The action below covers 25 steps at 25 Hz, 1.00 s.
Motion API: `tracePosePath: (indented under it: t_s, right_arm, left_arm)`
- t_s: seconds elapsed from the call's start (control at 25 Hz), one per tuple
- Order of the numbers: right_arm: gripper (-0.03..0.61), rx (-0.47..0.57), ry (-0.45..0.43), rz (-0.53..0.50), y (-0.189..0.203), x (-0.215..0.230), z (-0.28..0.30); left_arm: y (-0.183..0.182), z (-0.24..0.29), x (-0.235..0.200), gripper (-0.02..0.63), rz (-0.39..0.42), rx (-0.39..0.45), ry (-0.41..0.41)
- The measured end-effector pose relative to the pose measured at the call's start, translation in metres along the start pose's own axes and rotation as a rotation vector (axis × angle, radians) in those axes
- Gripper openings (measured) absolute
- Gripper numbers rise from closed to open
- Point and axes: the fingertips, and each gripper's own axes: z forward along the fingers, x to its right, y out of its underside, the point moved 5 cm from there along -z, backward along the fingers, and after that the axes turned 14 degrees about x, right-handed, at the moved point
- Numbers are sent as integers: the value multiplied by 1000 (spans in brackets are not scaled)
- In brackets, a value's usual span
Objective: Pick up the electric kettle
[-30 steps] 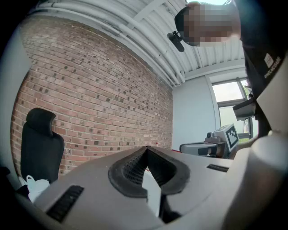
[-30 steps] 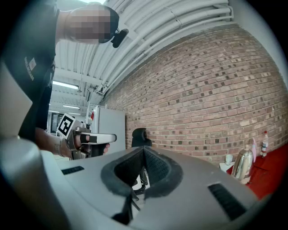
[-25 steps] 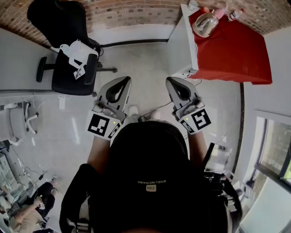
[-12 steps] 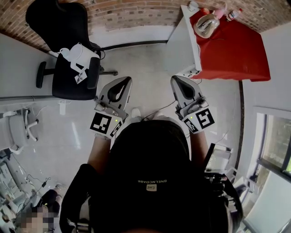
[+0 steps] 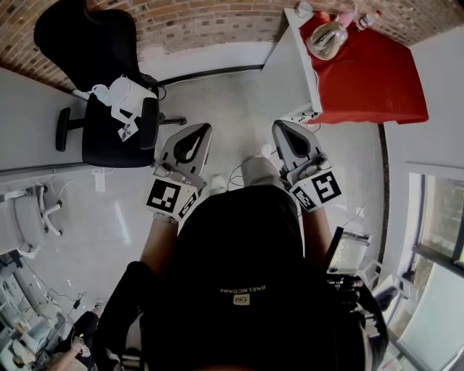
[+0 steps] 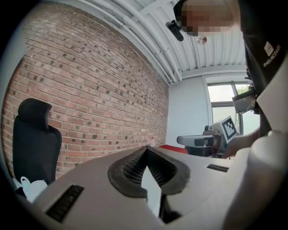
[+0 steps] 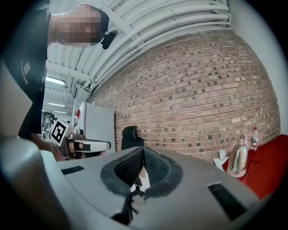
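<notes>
The electric kettle (image 5: 325,38), shiny steel, stands at the far end of a table with a red cloth (image 5: 377,80), up at the right in the head view. In the right gripper view the kettle (image 7: 237,161) stands well ahead and to the right, on the red cloth (image 7: 270,166). My left gripper (image 5: 201,127) and right gripper (image 5: 280,124) are held side by side over the floor, short of the table, both shut and empty. The left gripper's tips (image 6: 146,147) meet, and so do the right gripper's tips (image 7: 144,148).
A black office chair (image 5: 109,94) with a white bag on it stands at the left by the brick wall (image 5: 203,18). A bottle (image 7: 255,137) and a white cup (image 7: 222,154) stand near the kettle. A cable (image 5: 243,174) lies on the floor.
The person has stepped towards the table: a foot now shows between the grippers and the chair has slid left in the view. Both pairs of jaws stay shut.
</notes>
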Motion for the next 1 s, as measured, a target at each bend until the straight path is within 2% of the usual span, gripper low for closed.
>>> tracePosePath:
  t_s: [0.36, 1.0]
  right_arm:
    - [6, 5, 38, 40, 13, 53, 24]
    - [6, -9, 31, 102, 25, 207, 75]
  left_arm:
    - [16, 46, -28, 5, -5, -40, -19]
    - [51, 198, -54, 5, -3, -99, -44]
